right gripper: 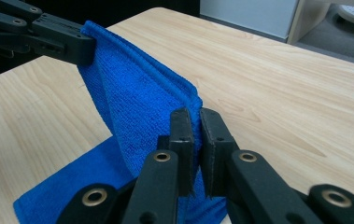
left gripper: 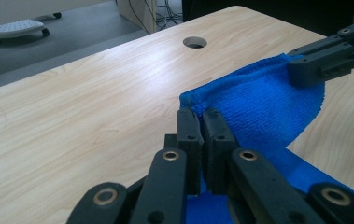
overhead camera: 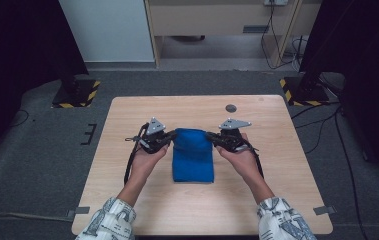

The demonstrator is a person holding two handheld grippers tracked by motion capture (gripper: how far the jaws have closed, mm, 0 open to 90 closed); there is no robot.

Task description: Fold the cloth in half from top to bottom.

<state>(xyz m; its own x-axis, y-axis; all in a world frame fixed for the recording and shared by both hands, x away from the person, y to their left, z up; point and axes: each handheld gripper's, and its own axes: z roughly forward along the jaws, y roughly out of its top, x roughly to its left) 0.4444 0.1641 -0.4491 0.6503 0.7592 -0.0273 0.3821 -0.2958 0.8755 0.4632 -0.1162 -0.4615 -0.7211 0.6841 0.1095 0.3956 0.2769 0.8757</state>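
Note:
A blue cloth (overhead camera: 193,156) lies folded on the wooden table (overhead camera: 127,195), its far edge lifted off the surface. My left gripper (overhead camera: 170,137) is shut on the cloth's far left corner, and my right gripper (overhead camera: 210,135) is shut on the far right corner. In the left gripper view the jaws pinch the blue cloth (left gripper: 258,107) at its hem, left gripper (left gripper: 201,115), with the other gripper's jaws on the opposite corner. In the right gripper view the right gripper (right gripper: 194,116) clamps the raised cloth (right gripper: 132,102), which hangs down to the table.
A round cable hole (overhead camera: 231,107) sits in the table beyond the cloth. Two stand bases with yellow-black tape (overhead camera: 76,94) flank the table's far corners on the grey carpet. The table top is bare wood all round the cloth.

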